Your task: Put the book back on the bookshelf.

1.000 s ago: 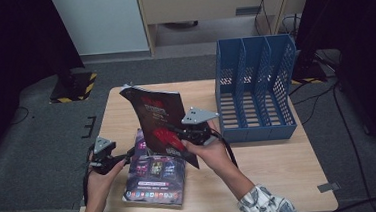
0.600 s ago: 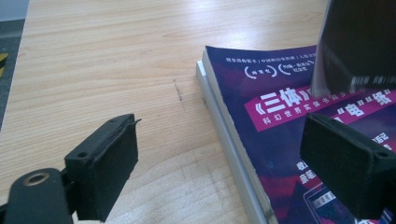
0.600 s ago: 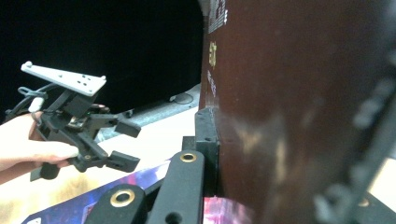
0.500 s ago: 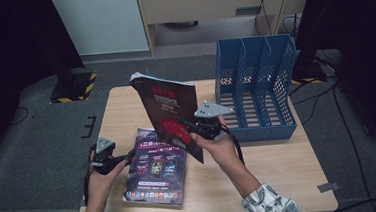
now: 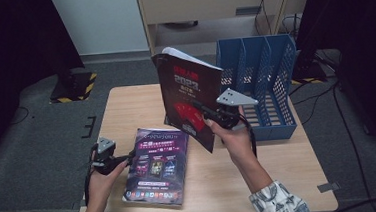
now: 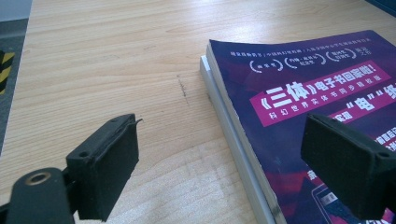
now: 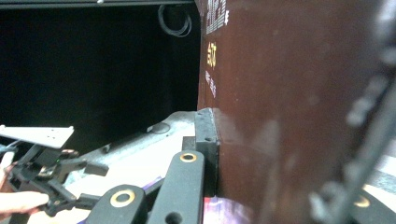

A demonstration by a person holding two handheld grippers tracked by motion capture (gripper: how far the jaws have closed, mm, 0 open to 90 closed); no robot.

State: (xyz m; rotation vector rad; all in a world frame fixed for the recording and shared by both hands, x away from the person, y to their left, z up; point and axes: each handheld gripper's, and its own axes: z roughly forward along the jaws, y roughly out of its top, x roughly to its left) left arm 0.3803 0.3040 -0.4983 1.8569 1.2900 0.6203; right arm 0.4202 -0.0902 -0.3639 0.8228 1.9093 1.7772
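Observation:
My right gripper (image 5: pixel 207 113) is shut on the lower part of a dark red and black book (image 5: pixel 187 93), which it holds upright above the table's middle. In the right gripper view the book's cover (image 7: pixel 289 116) stands against the right gripper (image 7: pixel 215 140), its pads pressed on the edge. A purple book (image 5: pixel 157 163) lies flat near the front left. My left gripper (image 5: pixel 125 158) rests open at that book's left edge. In the left gripper view, the left gripper (image 6: pixel 224 140) straddles the spine of the purple book (image 6: pixel 303 93), one pad over bare wood.
A blue slotted file rack (image 5: pixel 264 80) stands at the table's back right, just right of the raised book. The wooden table (image 5: pixel 126 110) has bare room at the left and front right. A pale edge (image 6: pixel 205 70) shows under the purple book.
My right hand has lifted the dark book up and to the right, nearer the blue rack, and it now stands more upright. The left hand and purple book have stayed put.

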